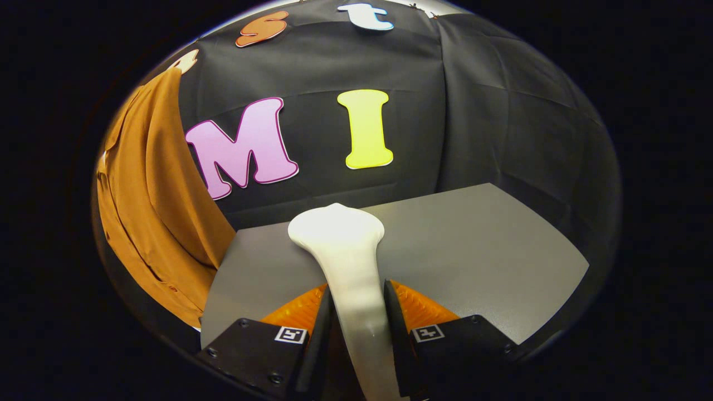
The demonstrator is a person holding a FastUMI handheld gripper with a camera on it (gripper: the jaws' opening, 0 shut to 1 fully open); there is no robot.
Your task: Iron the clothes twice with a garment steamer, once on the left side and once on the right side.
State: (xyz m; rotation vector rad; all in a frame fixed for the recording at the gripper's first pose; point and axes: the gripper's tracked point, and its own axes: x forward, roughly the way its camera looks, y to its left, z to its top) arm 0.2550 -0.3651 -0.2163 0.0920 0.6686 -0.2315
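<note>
- Gripper view: gripper (356,312) fingers clamp the white steamer (348,262) handle from both sides; its wide head sticks out beyond them over the grey table (473,239)
- Brown shirt (150,195) hangs left of the table, well apart from the steamer

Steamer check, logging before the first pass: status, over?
Gripper shut on steamer handle. Steamer head over grey table, off brown garment hanging beside it. Nothing between them.
</note>
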